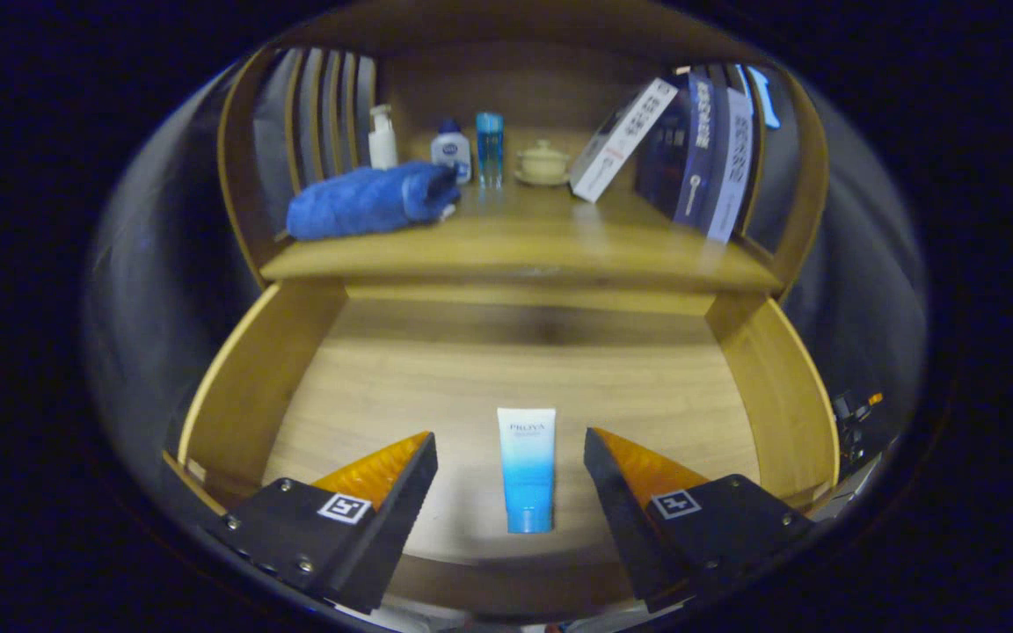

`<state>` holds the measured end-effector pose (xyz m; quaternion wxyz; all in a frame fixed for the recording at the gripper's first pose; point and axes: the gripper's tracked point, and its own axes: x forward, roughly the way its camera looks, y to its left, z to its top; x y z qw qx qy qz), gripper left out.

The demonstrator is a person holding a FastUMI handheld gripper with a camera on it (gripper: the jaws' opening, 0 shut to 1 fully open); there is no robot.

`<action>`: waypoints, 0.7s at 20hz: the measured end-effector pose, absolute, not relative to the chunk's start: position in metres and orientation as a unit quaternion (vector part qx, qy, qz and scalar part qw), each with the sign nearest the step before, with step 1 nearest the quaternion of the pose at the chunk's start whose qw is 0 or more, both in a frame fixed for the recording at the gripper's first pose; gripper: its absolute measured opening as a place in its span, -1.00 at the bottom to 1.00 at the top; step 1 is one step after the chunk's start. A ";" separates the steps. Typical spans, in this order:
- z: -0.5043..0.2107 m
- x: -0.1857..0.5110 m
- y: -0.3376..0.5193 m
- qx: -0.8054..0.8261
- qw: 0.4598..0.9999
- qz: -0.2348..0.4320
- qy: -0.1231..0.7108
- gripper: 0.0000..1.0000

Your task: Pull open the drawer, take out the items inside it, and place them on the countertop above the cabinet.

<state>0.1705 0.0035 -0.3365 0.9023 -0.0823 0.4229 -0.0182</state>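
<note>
The wooden drawer stands pulled open below the countertop. On its floor lies a white-and-blue tube, cap toward me, flat and lengthwise. My gripper hangs over the drawer's front, open wide, with the tube between its two fingers and clear of both. On the countertop a rolled blue towel lies at the left.
At the back of the countertop stand a white pump bottle, a small white-and-blue bottle, a blue bottle and a lidded ceramic cup. Leaning books fill the right. Side panels enclose the shelf.
</note>
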 end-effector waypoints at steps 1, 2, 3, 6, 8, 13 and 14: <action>-0.348 0.169 0.001 -0.083 0.889 -0.021 0.450 0.99; -0.360 0.166 -0.002 -0.080 0.877 -0.027 0.473 0.99; -0.368 0.166 0.000 -0.072 0.868 -0.026 0.491 0.99; -0.382 0.162 -0.001 -0.047 0.850 -0.032 0.524 0.48; -0.382 0.160 -0.007 -0.039 0.846 -0.042 0.529 0.19; -0.372 0.162 -0.001 -0.025 0.874 -0.025 0.484 -0.25; -0.365 0.163 0.004 -0.010 0.883 -0.018 0.470 -0.25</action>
